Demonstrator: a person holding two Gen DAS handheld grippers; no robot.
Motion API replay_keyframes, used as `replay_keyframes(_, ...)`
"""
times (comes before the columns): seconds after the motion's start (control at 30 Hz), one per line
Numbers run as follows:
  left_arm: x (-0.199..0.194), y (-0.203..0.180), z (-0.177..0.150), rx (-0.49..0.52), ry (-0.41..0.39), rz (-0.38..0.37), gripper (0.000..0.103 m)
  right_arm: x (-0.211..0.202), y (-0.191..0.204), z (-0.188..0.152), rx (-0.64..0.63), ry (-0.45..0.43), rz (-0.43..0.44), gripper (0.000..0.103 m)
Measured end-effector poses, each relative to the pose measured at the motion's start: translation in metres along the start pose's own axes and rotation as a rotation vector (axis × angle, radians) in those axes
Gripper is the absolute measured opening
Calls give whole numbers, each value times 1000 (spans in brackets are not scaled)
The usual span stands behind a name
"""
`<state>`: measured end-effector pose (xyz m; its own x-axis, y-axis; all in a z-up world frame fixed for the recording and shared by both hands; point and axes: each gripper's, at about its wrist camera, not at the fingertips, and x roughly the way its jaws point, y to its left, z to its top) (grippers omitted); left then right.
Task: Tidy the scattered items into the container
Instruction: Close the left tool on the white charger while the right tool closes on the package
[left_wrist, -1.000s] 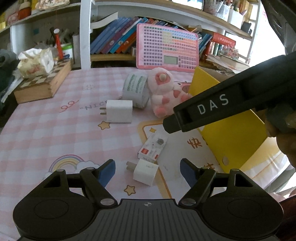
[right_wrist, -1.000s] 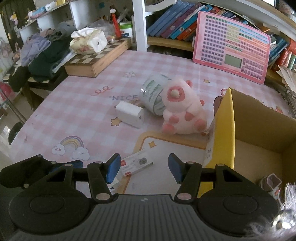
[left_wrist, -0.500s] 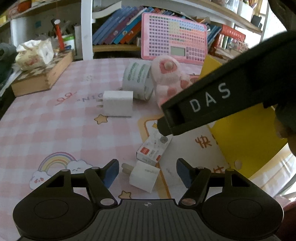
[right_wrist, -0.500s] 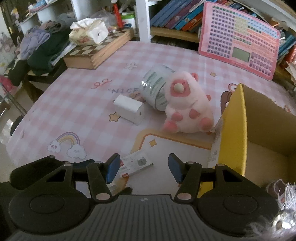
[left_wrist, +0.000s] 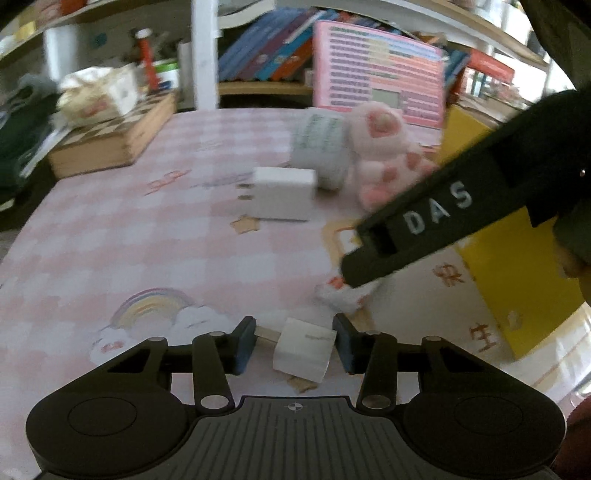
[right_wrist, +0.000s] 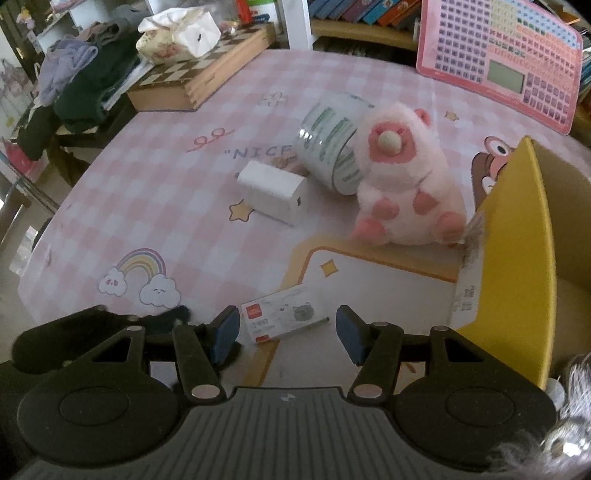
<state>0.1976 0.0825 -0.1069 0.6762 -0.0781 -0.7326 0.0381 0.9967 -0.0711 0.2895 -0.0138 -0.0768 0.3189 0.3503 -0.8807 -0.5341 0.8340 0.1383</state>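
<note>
The left gripper (left_wrist: 293, 343) hangs low over the pink checked counter (left_wrist: 155, 243) with a small white charger cube (left_wrist: 304, 349) between its blue pads. Its jaws have just been closing; the right pad sits against the cube's side, while a slim gap still shows at the left pad, so the cube is not yet clamped. The picture is blurred by motion.

The right gripper (right_wrist: 286, 330) stands with its jaws apart and nothing gripped. A flat red-and-white card pack (right_wrist: 282, 315) lies on the counter between its pads, close to the left one, with clear space to the right one. In the left wrist view the right gripper's black body, lettered DAS, crosses over that pack (left_wrist: 341, 293).

Farther back lie a larger white charger (right_wrist: 275, 195), a roll of tape (right_wrist: 330, 149) on its side, and a pink plush toy (right_wrist: 402, 184) leaning against the roll and just beside the yellow cardboard box (right_wrist: 517, 240), the container at the right edge. A wooden chessboard box (right_wrist: 199, 74) with a tissue pack on top sits at the far left, and a pink keyboard toy (right_wrist: 498, 62) leans against the bookshelf.
</note>
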Motion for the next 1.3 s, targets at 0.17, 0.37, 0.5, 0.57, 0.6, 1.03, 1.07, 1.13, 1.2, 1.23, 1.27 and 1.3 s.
replay_keyframes(0.17,-6,15,-1,-42,-3,36,44,17,8,4,-28,37,-6,64)
replay_keyframes(0.37,-9,24,2,-65,-19,37,44,29,22,7,-139,37,-58,66)
replay_keyframes(0.5,-11,29,3,-66,-24,37,44,35,28,7,-194,40,-101,64)
replay_keyframes(0.57,-13,31,4,-63,-30,37,44,39,24,6,-170,62,-114,64)
replay_keyframes(0.6,-14,32,5,-62,-33,36,44,40,22,5,-154,62,-113,65)
replay_keyframes(1.03,-24,33,9,-23,-44,18,44,35,23,3,-150,51,-43,29)
replay_keyframes(1.07,-26,33,9,-20,-45,17,44,34,24,3,-149,47,-39,29)
replay_keyframes(1.13,-29,34,10,-15,-49,14,44,30,26,2,-152,33,-34,29)
replay_keyframes(1.2,-34,35,11,-10,-56,11,44,24,28,2,-154,16,-27,29)
replay_keyframes(1.23,-37,35,12,-7,-61,9,44,20,29,2,-149,6,-23,29)
replay_keyframes(1.27,-40,35,12,-4,-67,6,44,16,30,2,-145,-2,-20,29)
replay_keyframes(1.3,-43,35,13,-2,-74,3,44,13,30,2,-141,-10,-19,29)
